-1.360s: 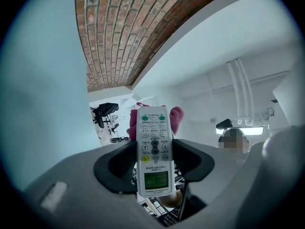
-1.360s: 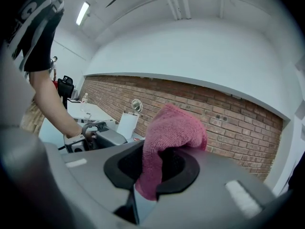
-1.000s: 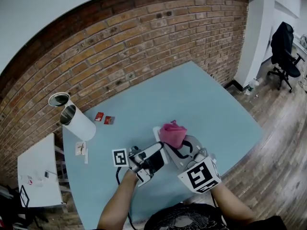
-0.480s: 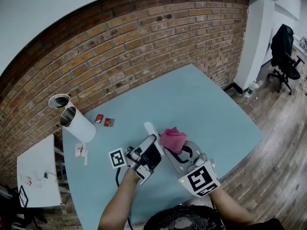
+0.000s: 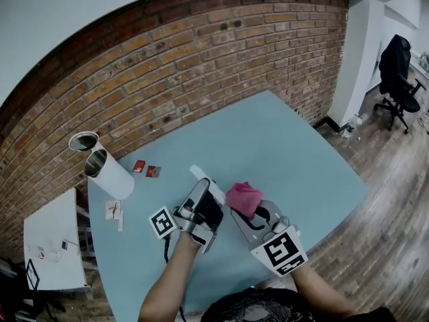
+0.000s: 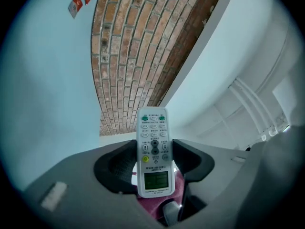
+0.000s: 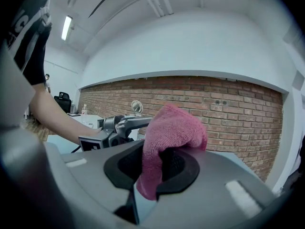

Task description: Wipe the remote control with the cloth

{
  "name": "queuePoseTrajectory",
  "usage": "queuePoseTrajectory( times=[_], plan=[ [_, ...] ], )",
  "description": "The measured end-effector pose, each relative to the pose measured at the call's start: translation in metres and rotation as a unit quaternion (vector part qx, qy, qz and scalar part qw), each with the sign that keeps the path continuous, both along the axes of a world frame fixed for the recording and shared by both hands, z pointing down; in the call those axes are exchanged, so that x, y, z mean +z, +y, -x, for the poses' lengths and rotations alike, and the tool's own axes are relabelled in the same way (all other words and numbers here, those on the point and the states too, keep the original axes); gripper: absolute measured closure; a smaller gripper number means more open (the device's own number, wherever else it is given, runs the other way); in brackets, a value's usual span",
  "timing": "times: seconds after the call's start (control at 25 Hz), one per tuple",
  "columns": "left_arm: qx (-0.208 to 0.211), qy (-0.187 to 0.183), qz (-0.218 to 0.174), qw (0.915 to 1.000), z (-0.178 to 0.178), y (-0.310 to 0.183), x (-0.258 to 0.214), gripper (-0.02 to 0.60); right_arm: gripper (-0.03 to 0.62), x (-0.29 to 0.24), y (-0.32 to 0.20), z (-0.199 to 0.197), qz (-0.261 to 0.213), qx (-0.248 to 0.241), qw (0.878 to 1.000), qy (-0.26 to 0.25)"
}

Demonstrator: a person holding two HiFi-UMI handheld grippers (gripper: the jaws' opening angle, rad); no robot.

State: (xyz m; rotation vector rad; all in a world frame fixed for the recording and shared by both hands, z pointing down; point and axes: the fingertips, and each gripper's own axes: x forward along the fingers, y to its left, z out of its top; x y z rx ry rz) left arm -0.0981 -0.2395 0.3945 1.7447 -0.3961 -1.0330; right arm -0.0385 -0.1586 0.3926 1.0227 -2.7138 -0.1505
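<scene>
Grips the remote control (image 6: 154,151) in the left tongs (image 5: 208,203), raised above the counter (image 5: 281,146) (buttons toward its camera); pinches the pink cloth (image 5: 243,198) in the right tongs (image 5: 249,210), just beside it.

The remote control (image 6: 154,147) is clamped between the jaws of the left gripper (image 6: 153,152); a pink cloth (image 6: 148,207) is seen under its base.
</scene>
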Motion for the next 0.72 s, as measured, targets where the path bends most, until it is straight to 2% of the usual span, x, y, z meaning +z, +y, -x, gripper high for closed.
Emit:
queuePoseTrajectory(
  times=[0.16, 0.28, 0.72],
  plan=[
    [-0.018, 0.018, 0.005, 0.9997, 0.005, -0.003, -0.009, 0.344, 0.531, 0.006, 0.002, 0.001, 0.009, 0.0, 1.0, 0.001],
    [-0.026, 0.011, 0.004, 0.9996, 0.007, -0.004, -0.011, 0.344, 0.531, 0.01, 0.005, 0.003, 0.013, -0.003, 1.0, 0.004],
    [-0.033, -0.104, 0.014, 0.9939, 0.0, -0.004, 0.011, 0.344, 0.531, 0.009, 0.009, 0.004, 0.017, -0.01, 1.0, -0.013]
  ],
)
